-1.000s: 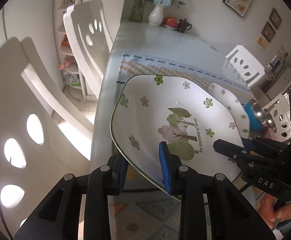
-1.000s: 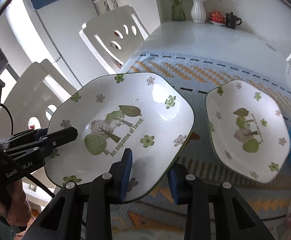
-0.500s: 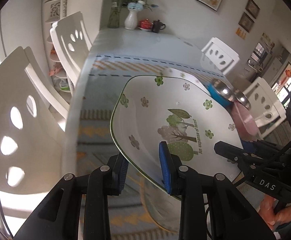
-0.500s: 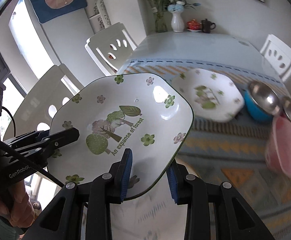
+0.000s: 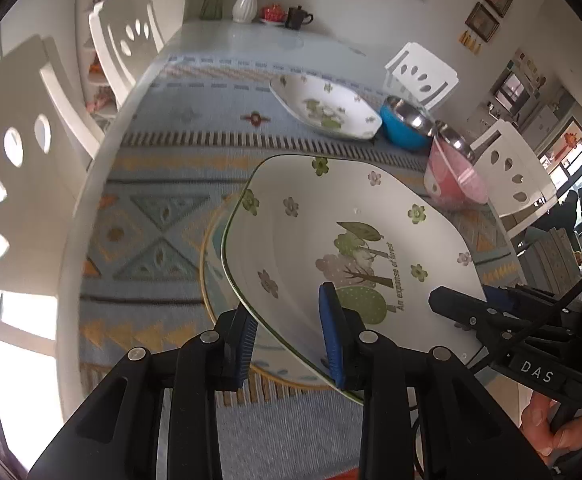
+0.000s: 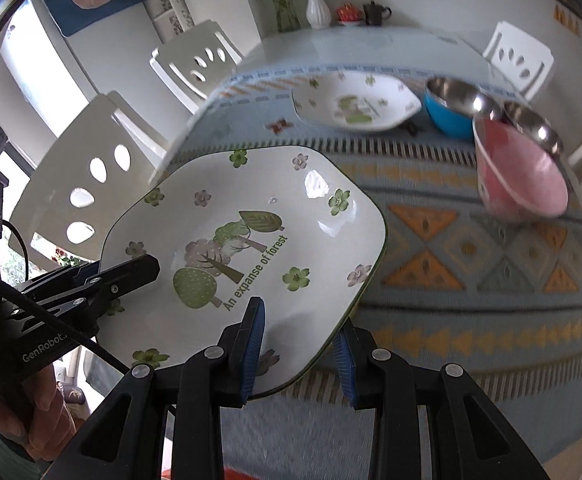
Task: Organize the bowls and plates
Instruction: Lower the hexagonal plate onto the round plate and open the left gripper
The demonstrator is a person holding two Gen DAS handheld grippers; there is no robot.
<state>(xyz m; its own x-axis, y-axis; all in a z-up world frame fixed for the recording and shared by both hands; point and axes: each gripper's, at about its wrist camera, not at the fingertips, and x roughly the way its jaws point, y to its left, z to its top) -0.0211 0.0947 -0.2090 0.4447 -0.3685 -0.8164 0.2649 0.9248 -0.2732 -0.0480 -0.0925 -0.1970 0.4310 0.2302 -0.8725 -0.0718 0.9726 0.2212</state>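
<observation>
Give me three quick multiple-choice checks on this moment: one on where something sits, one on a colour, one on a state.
1. Where is the second white floral plate?
A. On the patterned table runner, left of the blue-sided steel bowl
B. On a chair
C. Stacked in the pink bowl

2. What colour are the gripper pads?
A. Red
B. Blue
C. Yellow

3. How is the white "An expanse of forest" plate held?
A. Lying free on the table
B. By one gripper only
C. Clamped at its rim by both grippers

Answers: 1 A, it rests on the runner beside the blue bowl. 2 B, the pads are blue. 3 C, the left gripper and right gripper each pinch an edge.
</observation>
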